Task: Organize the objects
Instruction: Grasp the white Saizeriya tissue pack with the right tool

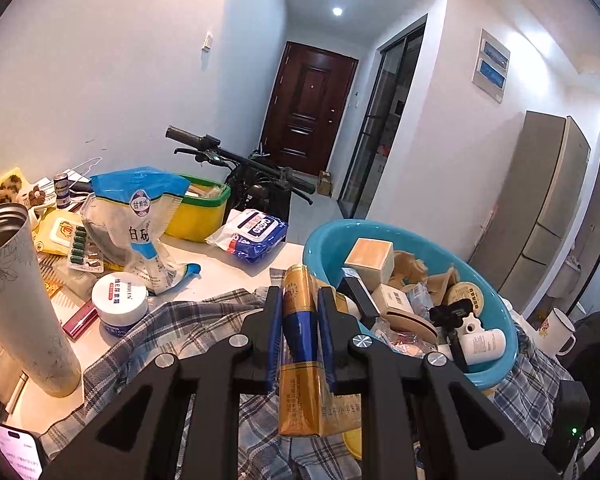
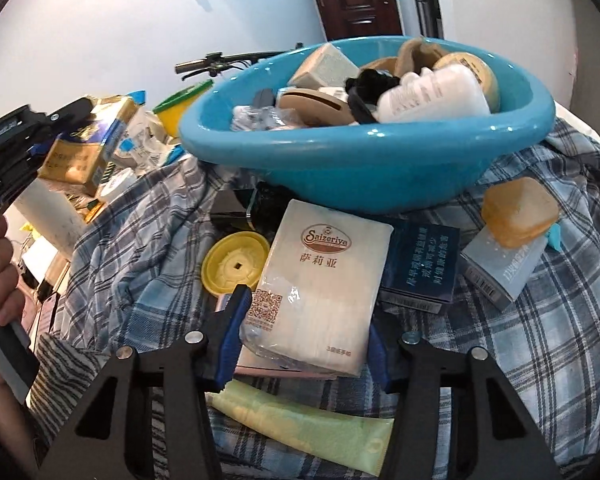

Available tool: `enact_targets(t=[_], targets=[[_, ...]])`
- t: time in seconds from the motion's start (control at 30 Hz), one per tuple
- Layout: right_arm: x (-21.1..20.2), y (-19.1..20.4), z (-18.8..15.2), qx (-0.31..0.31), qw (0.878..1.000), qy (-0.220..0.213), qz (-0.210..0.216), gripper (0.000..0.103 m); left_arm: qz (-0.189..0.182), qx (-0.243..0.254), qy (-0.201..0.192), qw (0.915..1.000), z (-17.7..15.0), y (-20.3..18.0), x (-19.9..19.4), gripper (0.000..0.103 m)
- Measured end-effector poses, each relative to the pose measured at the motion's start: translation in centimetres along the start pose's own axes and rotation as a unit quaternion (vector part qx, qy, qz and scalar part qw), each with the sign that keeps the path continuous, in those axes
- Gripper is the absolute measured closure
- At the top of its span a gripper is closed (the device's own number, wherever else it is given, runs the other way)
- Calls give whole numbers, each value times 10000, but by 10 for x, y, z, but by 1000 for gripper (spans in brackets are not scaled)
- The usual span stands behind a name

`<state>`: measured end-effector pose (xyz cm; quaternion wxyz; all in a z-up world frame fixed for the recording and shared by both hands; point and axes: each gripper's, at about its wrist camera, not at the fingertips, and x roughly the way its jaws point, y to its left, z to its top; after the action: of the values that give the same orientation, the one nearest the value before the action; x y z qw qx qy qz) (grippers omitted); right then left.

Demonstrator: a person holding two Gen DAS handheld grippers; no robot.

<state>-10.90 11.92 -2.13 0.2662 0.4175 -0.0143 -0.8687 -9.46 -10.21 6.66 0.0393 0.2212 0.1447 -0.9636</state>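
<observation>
The tissue pack (image 2: 316, 280) lay on the plaid cloth (image 2: 140, 248) just before the blue basin (image 2: 340, 156), between the right gripper's (image 2: 304, 320) fingers, with pads at its sides. The left gripper (image 1: 298, 312) pinched a gold box (image 1: 300, 320).

A dark red door (image 1: 306, 108) closes the hallway, bicycle handlebars (image 1: 236, 160) (black) before it, a grey refrigerator (image 1: 540, 208) rightward.

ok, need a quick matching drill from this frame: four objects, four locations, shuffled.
Things:
1. gold and blue box
2. tissue pack
3. yellow lid
4. white bottle

Places:
A. in the blue basin
B. on the plaid cloth, left of the tissue pack
C. between the left gripper fingers
D. between the right gripper fingers

Pairs: 1-C, 2-D, 3-B, 4-A
</observation>
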Motion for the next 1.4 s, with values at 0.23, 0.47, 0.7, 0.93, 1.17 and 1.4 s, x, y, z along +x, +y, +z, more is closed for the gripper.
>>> enact_targets(t=[0.23, 0.47, 0.7, 0.93, 1.17, 1.4], targets=[[0, 3, 0, -73, 9999, 51, 92, 52, -28, -49, 24, 10000, 0, 2, 0, 84], [0, 5, 0, -140, 9998, 8, 174, 52, -14, -48, 4, 10000, 0, 2, 0, 84], [0, 6, -1, -160, 9997, 24, 206, 52, -55, 29, -36, 10000, 0, -1, -1, 84], [2, 8, 0, -187, 9995, 66, 244, 52, -163, -28, -77, 9998, 1, 2, -4, 84], [2, 7, 0, -168, 9995, 68, 253, 52, -240, -99, -19, 9997, 1, 4, -1, 84], [3, 8, 1, -198, 9994, 84, 258, 52, -242, -194, -59, 9995, 3, 9, -4, 84]])
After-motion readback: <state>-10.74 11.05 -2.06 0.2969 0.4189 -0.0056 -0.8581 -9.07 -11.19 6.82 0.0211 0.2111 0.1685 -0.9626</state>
